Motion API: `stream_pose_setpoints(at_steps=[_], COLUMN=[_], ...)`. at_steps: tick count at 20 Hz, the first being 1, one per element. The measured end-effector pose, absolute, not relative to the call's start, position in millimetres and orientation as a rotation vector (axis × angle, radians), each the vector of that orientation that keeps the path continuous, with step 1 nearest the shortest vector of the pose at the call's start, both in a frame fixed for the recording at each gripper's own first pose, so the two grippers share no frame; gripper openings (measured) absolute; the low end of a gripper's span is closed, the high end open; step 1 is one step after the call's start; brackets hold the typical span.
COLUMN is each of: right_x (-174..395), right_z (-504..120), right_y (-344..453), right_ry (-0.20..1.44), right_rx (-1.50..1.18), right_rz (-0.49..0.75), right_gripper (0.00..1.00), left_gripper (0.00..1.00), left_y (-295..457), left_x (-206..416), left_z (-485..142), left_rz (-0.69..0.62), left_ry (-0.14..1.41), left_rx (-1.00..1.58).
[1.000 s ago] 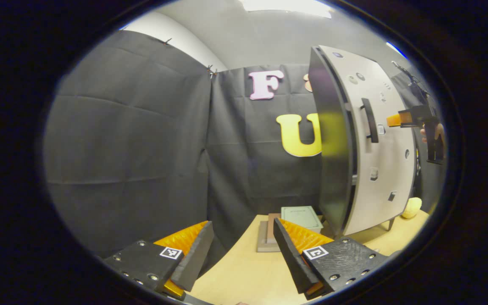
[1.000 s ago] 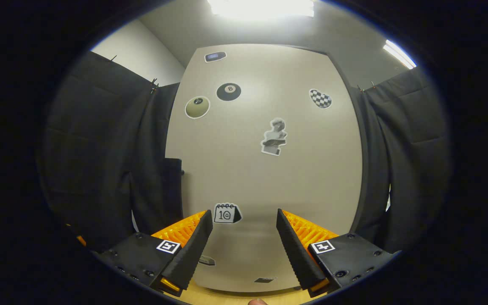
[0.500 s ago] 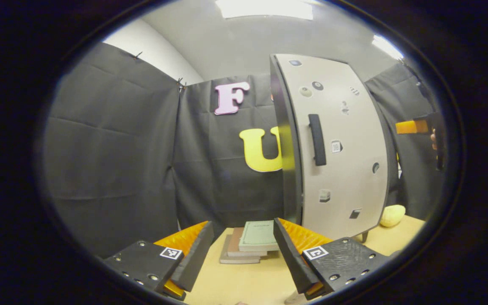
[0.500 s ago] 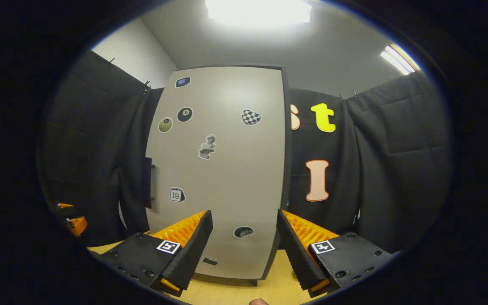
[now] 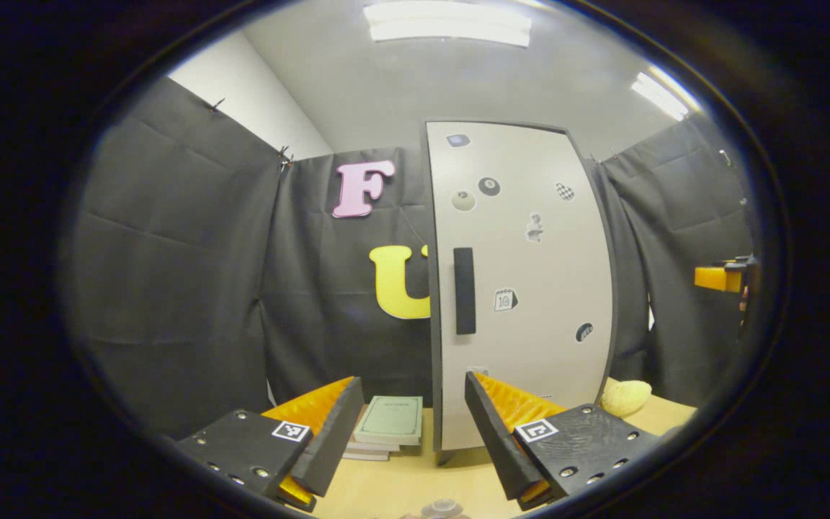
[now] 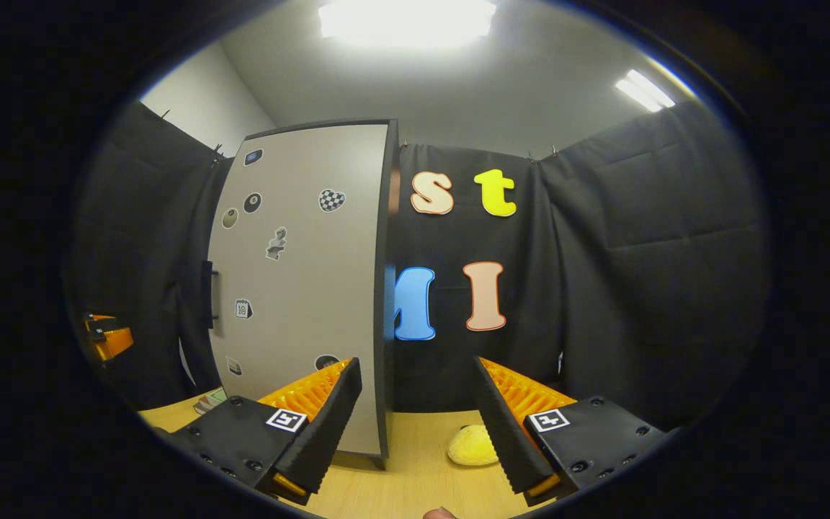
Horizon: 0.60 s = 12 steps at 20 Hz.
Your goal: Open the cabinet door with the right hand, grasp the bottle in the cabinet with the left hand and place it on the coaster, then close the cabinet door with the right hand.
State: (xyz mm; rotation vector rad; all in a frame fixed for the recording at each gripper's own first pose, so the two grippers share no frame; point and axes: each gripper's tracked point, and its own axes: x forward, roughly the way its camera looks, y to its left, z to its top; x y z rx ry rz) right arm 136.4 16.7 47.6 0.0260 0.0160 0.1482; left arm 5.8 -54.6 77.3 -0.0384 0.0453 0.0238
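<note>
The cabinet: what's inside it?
That is hidden: the door is shut, so only its front with stickers and a dark handle shows. Books lie beside the cabinet on the table.

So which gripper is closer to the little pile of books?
Left. The left gripper has the books just ahead, between its fingers. The right gripper is farther, with the books off to its left.

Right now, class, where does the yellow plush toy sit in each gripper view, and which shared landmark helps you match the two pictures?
Left gripper view: the yellow plush toy lies low right on the table, right of the cabinet door.
Right gripper view: it lies bottom centre, right of the door's edge.
Shared landmark: the stickered cabinet door.
</note>
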Motion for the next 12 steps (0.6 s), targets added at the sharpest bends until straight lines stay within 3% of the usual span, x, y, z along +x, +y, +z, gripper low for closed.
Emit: stream_pose_setpoints(at_steps=[12], right_x=[99.6], right_z=[16.7], right_y=[-24.2], right_ry=[0.047], right_rx=[0.019], right_rz=[0.152], right_gripper=[0.96], left_gripper=[0.88], left_y=[-49.9], left_x=[-17.6], left_z=[98.8], left_rz=[0.071], left_ry=[0.058], left_rx=[-0.021])
